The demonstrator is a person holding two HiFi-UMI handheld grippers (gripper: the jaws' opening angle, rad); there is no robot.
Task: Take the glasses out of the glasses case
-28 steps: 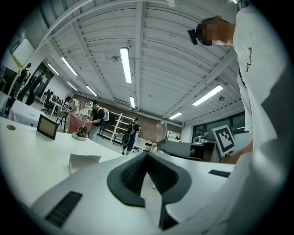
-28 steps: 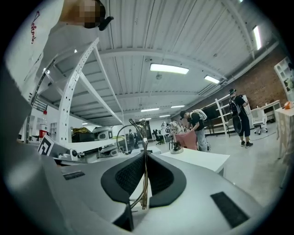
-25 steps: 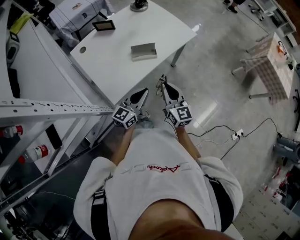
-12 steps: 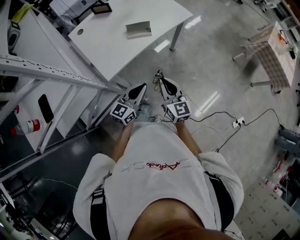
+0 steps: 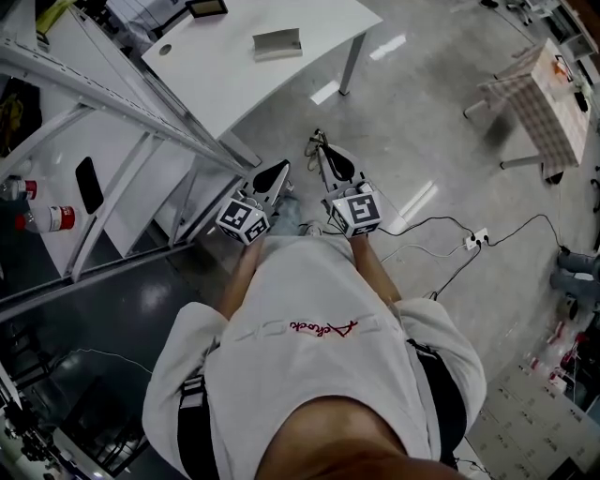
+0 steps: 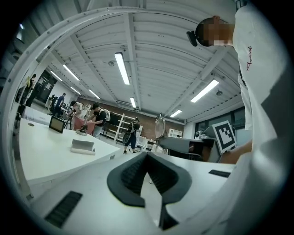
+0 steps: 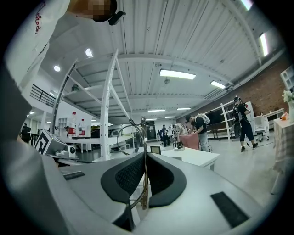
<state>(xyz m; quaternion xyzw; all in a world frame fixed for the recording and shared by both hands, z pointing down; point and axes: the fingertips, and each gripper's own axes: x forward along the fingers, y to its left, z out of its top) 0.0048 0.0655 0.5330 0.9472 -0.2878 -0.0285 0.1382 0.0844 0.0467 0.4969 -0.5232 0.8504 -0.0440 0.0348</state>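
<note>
The grey glasses case (image 5: 277,42) lies on the white table (image 5: 225,84), far from both grippers; it also shows in the left gripper view as the case (image 6: 83,147). My right gripper (image 5: 322,159) is shut on thin metal-framed glasses (image 7: 138,135), whose rim sticks up past the right gripper (image 7: 144,160) tips; in the head view the glasses (image 5: 316,147) are small. My left gripper (image 5: 280,170) is held beside it near the person's waist. The left gripper (image 6: 147,156) is shut with nothing in it.
A white metal rack (image 5: 103,103) with bottles (image 5: 42,217) stands at the left. Cables and a power strip (image 5: 476,240) lie on the floor at the right. A dark tablet (image 5: 205,7) sits on the table's far end. A checked table (image 5: 539,103) stands far right.
The table and case have slid up and away in the head view, as the person has moved back from them. Both grippers stay close to the body, the right one still gripping the glasses.
</note>
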